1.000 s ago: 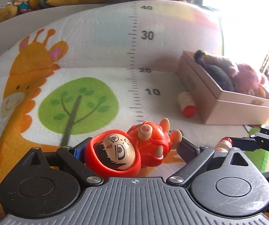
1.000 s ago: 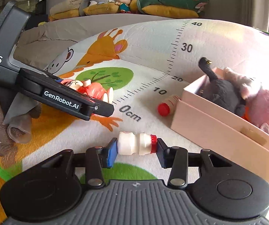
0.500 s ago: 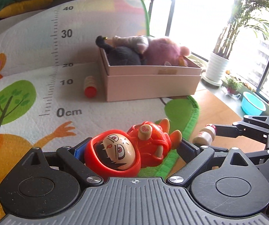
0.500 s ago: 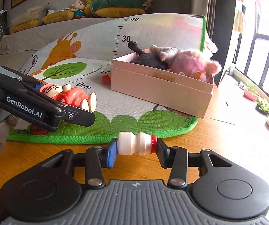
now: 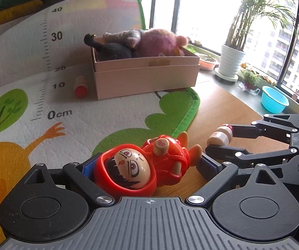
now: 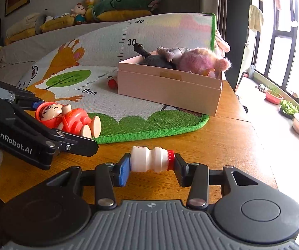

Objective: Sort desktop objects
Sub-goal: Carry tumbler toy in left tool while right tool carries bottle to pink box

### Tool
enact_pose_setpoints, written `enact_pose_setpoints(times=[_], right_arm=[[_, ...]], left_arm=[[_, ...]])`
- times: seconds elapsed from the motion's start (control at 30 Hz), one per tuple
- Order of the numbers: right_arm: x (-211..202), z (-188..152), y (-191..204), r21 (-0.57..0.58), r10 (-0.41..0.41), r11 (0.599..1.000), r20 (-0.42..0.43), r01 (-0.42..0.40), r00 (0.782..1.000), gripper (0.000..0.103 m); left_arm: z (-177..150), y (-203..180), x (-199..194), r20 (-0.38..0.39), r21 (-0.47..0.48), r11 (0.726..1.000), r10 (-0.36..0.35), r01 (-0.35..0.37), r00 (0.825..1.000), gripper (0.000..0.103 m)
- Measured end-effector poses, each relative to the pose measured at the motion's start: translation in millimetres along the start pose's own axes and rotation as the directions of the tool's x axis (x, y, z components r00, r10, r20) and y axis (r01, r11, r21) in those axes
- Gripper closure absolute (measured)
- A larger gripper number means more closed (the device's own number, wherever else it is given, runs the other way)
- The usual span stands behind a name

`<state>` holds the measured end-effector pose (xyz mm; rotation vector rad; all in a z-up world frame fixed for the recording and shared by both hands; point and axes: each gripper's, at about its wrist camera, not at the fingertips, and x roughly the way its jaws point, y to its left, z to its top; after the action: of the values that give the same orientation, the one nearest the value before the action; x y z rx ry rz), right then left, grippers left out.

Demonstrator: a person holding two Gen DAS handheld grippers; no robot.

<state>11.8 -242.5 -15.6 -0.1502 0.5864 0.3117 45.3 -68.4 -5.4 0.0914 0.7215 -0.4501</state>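
- Red toy figure (image 5: 147,166) lies clamped in the left gripper (image 5: 149,164) jaws, above the desk (image 6: 222,137) edge of the mat (image 5: 107,120).
- White bottle (image 6: 150,162) is pinched end to end by the right gripper (image 6: 150,167), over bare wood.
- Pink box (image 5: 147,77) of plush toys (image 5: 155,41) sits on the mat beyond, another bottle (image 5: 80,86) just beside it.

The doll (image 5: 149,164) is red all over, with a beige face, black hair and pale tan feet. The bottle (image 6: 151,162) is white with a red cap. A second bottle (image 5: 81,85) by the box is tan with a red cap. The box (image 5: 147,77) is pale pink; in it lie a black plush (image 5: 114,51), a grey plush (image 5: 124,36) and a pink plush (image 5: 159,42). The mat (image 5: 107,112) is white with a green edge, green tree, orange giraffe and a black ruler scale. The bench (image 6: 222,141) is orange-brown wood. The bowl (image 5: 274,99) is turquoise.
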Motion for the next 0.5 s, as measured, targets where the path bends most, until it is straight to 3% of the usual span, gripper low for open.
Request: enact_pose_setpoints(times=[0.5], right_arm=[[0.5, -0.8, 1.8, 0.001, 0.012, 1.000, -0.006, -0.012, 1.000, 0.060]], left_arm=[[-2.7, -2.1, 1.7, -0.012, 0.005, 1.000, -0.008, 0.008, 1.000, 0.006]])
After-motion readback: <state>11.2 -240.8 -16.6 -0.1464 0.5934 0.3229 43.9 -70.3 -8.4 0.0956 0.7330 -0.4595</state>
